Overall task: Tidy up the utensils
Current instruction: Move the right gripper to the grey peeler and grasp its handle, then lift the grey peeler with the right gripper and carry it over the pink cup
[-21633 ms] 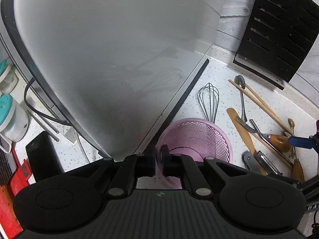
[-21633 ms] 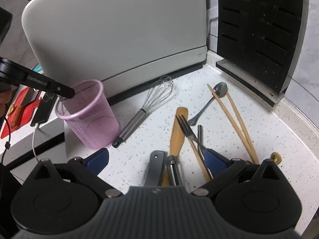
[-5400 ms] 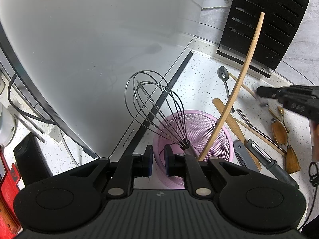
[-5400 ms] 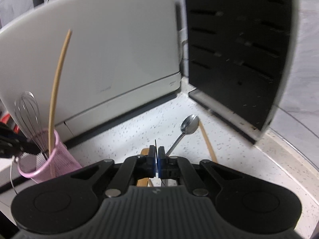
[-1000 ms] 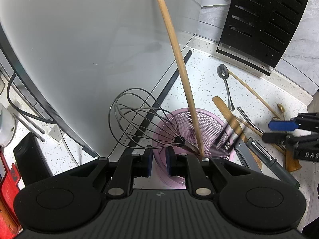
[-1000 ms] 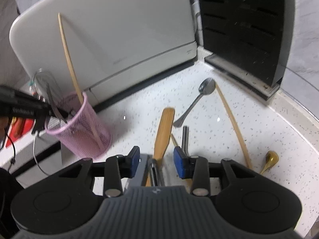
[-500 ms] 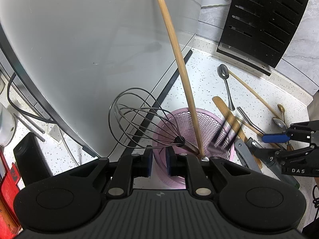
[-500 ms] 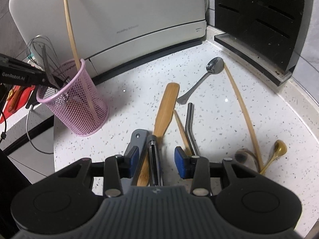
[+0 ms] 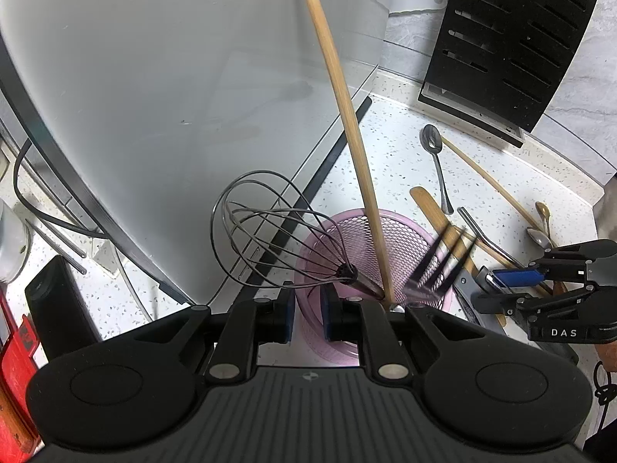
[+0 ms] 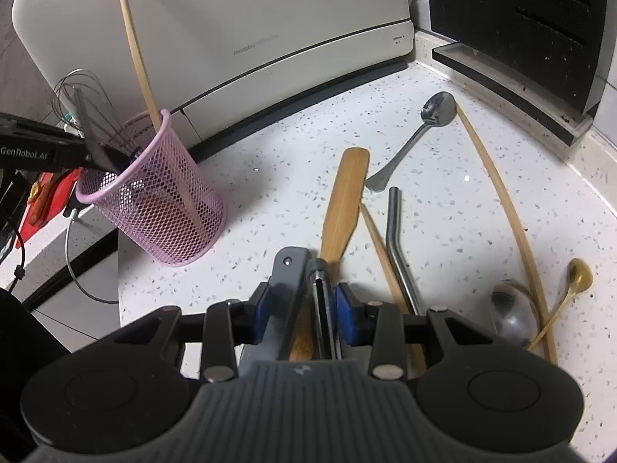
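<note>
while the left gripper (image 9: 306, 310) stays clenched on the pink basket (image 10: 162, 208) rim, right gripper (image 10: 304, 308) jaws closing astride the peeler (image 10: 322, 301) should centre first.

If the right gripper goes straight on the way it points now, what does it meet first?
Most likely the peeler, which already lies between the closing jaws of the right gripper, with the wooden spatula just beyond it. Depth is unclear, so contact is uncertain.

White speckled tabletop (image 10: 270, 177). Lying on it: pink mesh cup (image 10: 166, 208) standing at left; wooden spatula (image 10: 343, 196), steel spoon (image 10: 416, 135), bent metal straw (image 10: 397, 239), long chopstick (image 10: 497, 200), small gold spoon (image 10: 570, 285), grey peeler (image 10: 287, 281).
</note>
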### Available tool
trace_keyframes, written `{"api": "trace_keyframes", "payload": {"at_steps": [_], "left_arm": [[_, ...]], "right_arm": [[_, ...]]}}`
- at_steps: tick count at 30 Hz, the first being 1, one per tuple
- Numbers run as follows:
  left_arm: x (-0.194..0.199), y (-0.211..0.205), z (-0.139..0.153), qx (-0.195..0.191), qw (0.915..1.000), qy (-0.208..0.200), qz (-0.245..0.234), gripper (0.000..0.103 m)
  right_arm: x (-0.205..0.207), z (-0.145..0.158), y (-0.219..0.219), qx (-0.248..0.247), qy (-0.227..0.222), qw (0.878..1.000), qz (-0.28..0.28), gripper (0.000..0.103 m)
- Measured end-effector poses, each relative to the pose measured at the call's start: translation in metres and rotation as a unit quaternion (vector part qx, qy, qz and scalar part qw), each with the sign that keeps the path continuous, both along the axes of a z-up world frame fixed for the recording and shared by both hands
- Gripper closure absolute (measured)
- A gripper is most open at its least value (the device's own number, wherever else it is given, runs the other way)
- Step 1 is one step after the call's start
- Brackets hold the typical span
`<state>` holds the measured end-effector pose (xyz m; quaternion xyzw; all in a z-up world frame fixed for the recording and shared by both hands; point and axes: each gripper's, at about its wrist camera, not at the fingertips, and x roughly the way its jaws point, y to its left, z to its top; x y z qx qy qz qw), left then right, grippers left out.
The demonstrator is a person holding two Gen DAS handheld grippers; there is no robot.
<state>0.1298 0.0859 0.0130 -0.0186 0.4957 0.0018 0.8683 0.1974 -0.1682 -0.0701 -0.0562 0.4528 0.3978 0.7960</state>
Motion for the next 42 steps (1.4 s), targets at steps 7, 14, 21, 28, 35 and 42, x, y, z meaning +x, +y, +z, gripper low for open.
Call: {"api": "trace_keyframes", "payload": {"at_steps": [7,14,21,28,35,42], "left_arm": [[0.0,0.0,0.0,0.0,1.0,0.0,0.0,0.087],[-0.001,-0.001,0.0,0.0,1.0,0.0,0.001,0.086],[0.0,-0.001,0.0,0.0,1.0,0.0,0.001,0.086],[0.0,-0.001,0.0,0.001,1.0,0.001,0.001,0.086],[0.0,-0.001,0.0,0.0,1.0,0.001,0.001,0.086],[0.0,0.0,0.0,0.0,1.0,0.001,0.001,0.086]], "right_arm": [[0.01,-0.004,-0.01,0.03,0.033,0.999,-0.014,0.075],[0.014,-0.005,-0.014,0.031,0.036,0.999,-0.016,0.082],[0.007,0.0,-0.008,-0.025,-0.02,0.999,0.001,0.083],[-0.005,0.0,0.005,-0.05,-0.06,0.997,0.016,0.084],[-0.013,0.003,0.013,-0.063,-0.075,0.995,0.018,0.092],[-0.018,0.018,0.008,-0.041,-0.083,0.996,0.007,0.093]]}}
